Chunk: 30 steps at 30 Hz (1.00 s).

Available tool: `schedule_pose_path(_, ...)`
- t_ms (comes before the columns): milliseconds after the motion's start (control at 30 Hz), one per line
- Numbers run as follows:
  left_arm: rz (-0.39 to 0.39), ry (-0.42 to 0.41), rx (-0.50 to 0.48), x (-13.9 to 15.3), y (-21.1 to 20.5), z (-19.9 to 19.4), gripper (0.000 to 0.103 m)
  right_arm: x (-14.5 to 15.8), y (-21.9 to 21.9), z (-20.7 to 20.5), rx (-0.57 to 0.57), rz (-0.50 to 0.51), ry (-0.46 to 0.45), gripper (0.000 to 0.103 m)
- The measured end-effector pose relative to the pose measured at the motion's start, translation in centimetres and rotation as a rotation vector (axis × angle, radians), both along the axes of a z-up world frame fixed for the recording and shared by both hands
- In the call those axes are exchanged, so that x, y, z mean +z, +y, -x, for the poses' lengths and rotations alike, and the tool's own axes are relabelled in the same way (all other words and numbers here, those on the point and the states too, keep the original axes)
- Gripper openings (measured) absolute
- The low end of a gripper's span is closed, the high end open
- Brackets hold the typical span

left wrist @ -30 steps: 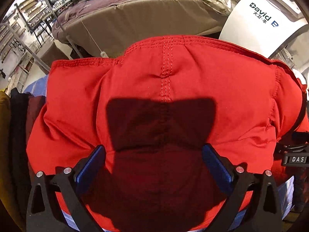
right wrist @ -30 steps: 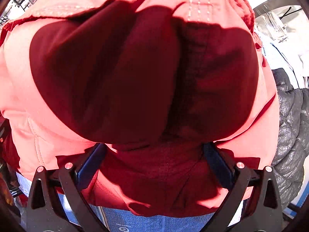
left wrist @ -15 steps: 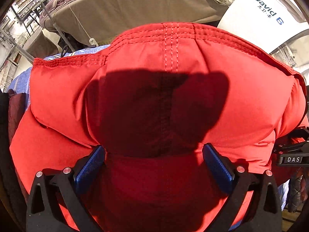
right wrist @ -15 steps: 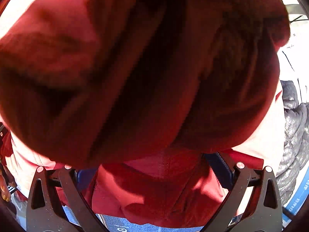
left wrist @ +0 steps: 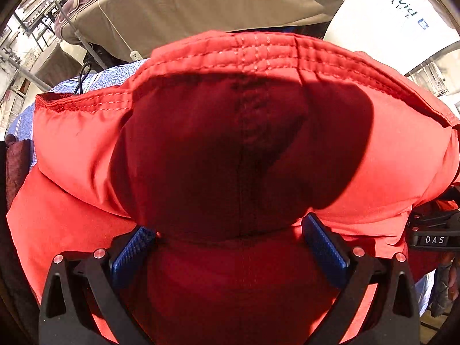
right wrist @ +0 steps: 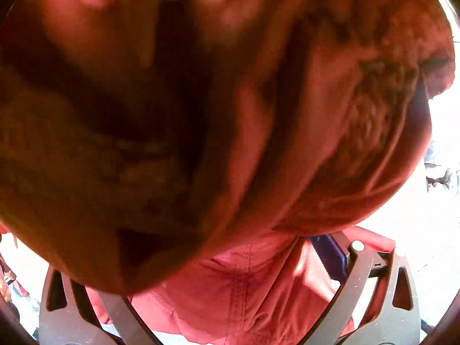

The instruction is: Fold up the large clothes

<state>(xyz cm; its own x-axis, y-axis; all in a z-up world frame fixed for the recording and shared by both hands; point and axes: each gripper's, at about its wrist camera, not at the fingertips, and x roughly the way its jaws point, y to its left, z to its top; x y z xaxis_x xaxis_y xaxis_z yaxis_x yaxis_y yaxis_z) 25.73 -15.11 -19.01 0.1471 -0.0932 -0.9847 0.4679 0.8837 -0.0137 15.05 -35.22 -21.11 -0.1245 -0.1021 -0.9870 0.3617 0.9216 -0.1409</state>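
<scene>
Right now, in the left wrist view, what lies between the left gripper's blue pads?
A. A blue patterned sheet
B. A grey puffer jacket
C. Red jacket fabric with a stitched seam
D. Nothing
C: the red jacket bulges between the wide-set blue pads of the left gripper, its seam running down the middle.

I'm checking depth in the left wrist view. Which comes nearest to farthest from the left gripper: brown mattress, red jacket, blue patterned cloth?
1. red jacket, between the fingers, filling the centre.
2. blue patterned cloth, just beyond the jacket, upper left.
3. brown mattress, across the top, behind both.
</scene>
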Motion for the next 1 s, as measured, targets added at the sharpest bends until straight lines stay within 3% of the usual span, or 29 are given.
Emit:
schedule_pose_path(133,-0.009,0.015,-0.009,-0.2,-0.3,0.1,0.099,-1.2,2.8,0.2,0.012,0.016,-0.008,0.099)
schedule_pose_path(300,0.011,-0.012,-0.013,0.7,0.4,0.5,0.099,-0.7,3.4,1.7,0.023,0.031,-0.052,0.099)
schedule_pose_path(600,0.126,-0.089,0.084,6.4,6.4,6.7,0.097,3.0,6.4,8.5,0.068,0.038,-0.321,0.099)
schedule_pose_path(767,0.151,-0.077,0.147,7.2,10.5,11.3,0.097,6.7,7.6,13.1,0.049,0.005,-0.478,0.098)
schedule_pose_path(1000,0.138,-0.021,0.201,7.6,13.6,14.8,0.097,9.5,2.4,17.0,-0.094,-0.049,-0.600,0.098)
